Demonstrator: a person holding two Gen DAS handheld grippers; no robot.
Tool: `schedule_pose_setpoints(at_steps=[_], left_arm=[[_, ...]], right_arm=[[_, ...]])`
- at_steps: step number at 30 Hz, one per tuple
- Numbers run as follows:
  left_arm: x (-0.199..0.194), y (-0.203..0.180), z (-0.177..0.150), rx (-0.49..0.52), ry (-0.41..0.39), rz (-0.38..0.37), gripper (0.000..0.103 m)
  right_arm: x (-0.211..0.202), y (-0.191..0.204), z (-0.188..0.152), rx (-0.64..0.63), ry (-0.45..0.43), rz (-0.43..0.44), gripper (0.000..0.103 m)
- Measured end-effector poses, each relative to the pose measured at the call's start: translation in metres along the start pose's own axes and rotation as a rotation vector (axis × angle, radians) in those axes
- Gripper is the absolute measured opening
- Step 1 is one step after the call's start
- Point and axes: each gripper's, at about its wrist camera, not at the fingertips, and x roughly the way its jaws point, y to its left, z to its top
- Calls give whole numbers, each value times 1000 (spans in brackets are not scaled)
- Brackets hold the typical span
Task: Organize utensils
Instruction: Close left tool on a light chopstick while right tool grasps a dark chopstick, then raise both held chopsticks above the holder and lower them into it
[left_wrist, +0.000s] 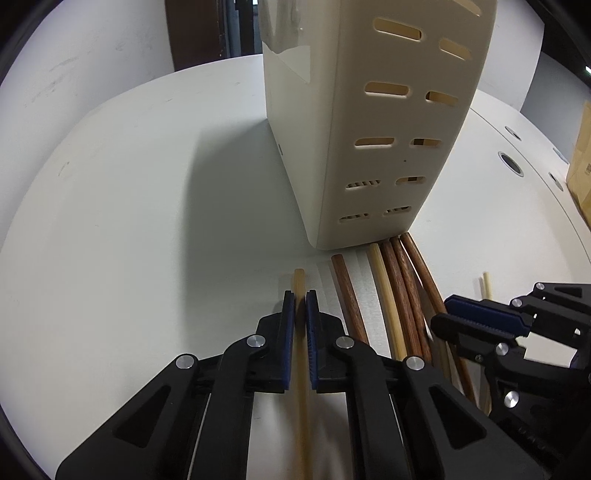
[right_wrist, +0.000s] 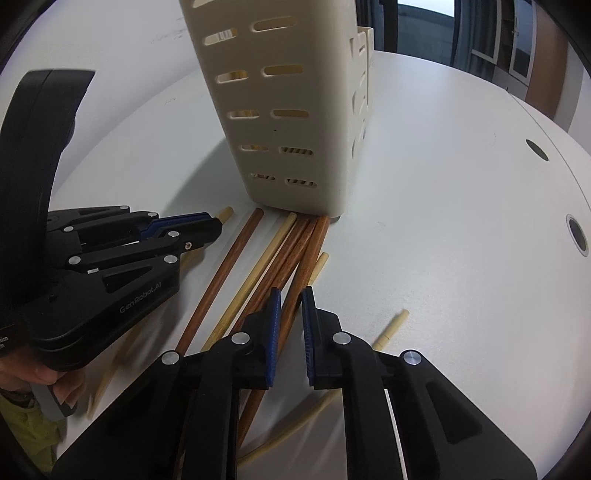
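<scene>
your left gripper clamps a pale chopstick on the white table, beside brown chopsticks fanned at the foot of the cream slotted holder; your right gripper hovers nearby.

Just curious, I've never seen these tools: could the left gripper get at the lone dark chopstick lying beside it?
Probably not right now: the left gripper is shut on a pale chopstick. The dark chopstick lies uncovered just beside it.

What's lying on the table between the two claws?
Loose chopsticks. In the left wrist view, a dark brown chopstick, a pale chopstick and more brown ones lie between the left claw and the right claw.
</scene>
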Motion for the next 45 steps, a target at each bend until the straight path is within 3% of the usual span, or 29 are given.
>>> schedule_pose_setpoints(at_steps=[13, 21, 23, 26, 45], left_arm=[[-39, 17, -1, -65, -109, -44, 6], [-93, 2, 0, -58, -270, -59, 6], [-103, -3, 2, -51, -300, -54, 6], [-113, -10, 5, -42, -334, -55, 6], [-189, -24, 25, -18, -606, -45, 6]], right_arm=[[-32, 1, 0, 26, -53, 38, 7], [-93, 6, 4, 36, -221, 40, 7], [-99, -15, 13, 34, -254, 42, 7], [-114, -12, 12, 24, -298, 41, 7], [-163, -13, 44, -32, -474, 27, 7]])
